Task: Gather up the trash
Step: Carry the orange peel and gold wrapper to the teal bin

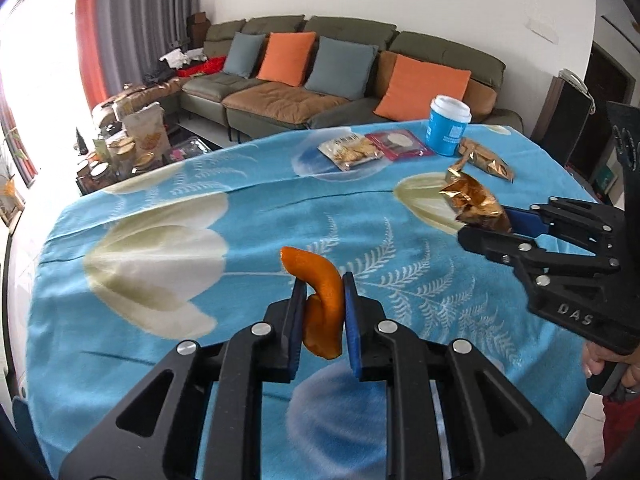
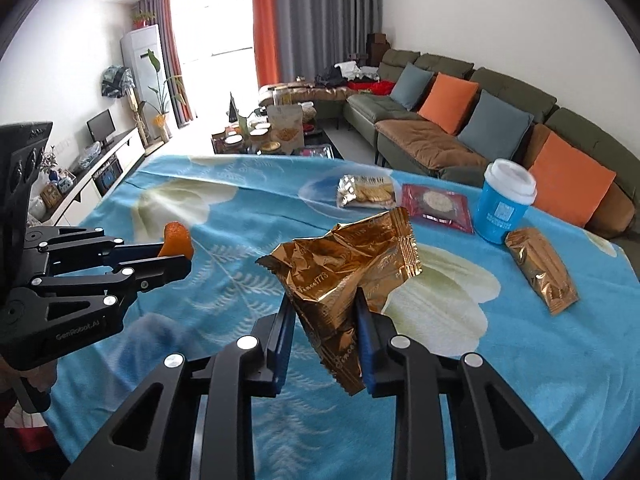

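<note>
Grippers fill the bottom centre of each wrist view, both angled down over the blue flowered tablecloth [image 1: 160, 360]. The left gripper [image 1: 323, 312] is clamped on a curled piece of orange peel [image 1: 320, 304], whose tip sticks up above the blue pads [image 1: 352, 320]; the peel hangs clear of the cloth. The right gripper [image 2: 326, 332] has its fingers pressed on a crumpled gold wrapper [image 2: 344, 272], which fans out above the jaws and dangles below them, also off the cloth. Each tool shows in the other's view: the right one enters at the right edge of the left view, with part of a hand [image 1: 600, 360] under it, and the left one comes in at the left edge of the right view.

Toward the upper right of the left view, further things lie on the cloth: a cracker packet [image 1: 352, 150], a red packet [image 1: 400, 143] just beside it, a blue cup with a white lid [image 1: 448, 126] standing upright, and a second gold wrapper [image 1: 486, 160] near the cup. Behind the table runs a green sofa [image 1: 360, 32] with orange and grey cushions. Nothing lies between the grippers and the packets.
</note>
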